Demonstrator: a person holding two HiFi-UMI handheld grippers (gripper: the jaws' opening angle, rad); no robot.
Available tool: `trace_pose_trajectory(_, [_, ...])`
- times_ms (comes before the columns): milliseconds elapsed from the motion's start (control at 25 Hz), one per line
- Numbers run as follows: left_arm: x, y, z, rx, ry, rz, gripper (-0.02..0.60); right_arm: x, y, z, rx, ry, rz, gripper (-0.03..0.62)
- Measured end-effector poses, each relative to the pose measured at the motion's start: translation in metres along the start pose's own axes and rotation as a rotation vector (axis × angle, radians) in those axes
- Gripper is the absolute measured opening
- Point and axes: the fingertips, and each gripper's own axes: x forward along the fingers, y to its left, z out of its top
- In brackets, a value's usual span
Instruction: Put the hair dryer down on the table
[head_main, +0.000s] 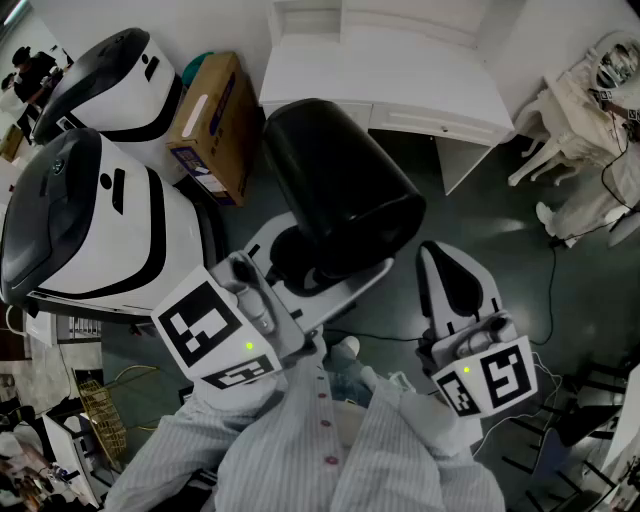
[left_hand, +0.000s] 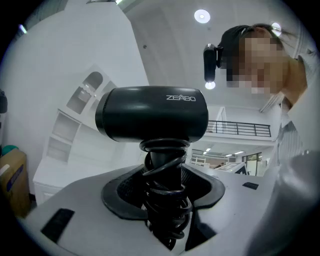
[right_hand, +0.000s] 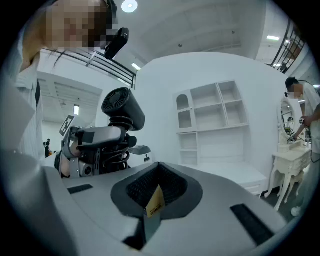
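The black hair dryer (head_main: 340, 190) is held up in the air, barrel level, high over the dark floor. My left gripper (head_main: 310, 265) is shut on its handle, which has the coiled black cord (left_hand: 165, 200) wound round it. In the left gripper view the barrel (left_hand: 150, 112) stands just above the jaws (left_hand: 165, 195). My right gripper (head_main: 455, 285) is to the right of the dryer and apart from it, with its jaws together. A small yellow tag (right_hand: 156, 202) sticks up between its pads. The right gripper view shows the dryer (right_hand: 122, 107) and left gripper at its left.
A white table (head_main: 400, 70) stands ahead against the wall, beyond the dryer. Two white-and-black machines (head_main: 90, 220) and a cardboard box (head_main: 215, 125) are on the left. On the right are a white dressing table (head_main: 575, 120) and a floor cable (head_main: 555, 290). A white shelf unit (right_hand: 215, 115) is behind.
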Motion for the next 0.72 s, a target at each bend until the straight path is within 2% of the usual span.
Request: trace_pose_trajectory(720, [0.030, -0.037, -0.015, -0.011, -0.038, -0.011, 0.222, -0.049, -0.031, -0.001, -0.018, -0.011, -0.029, 0.012])
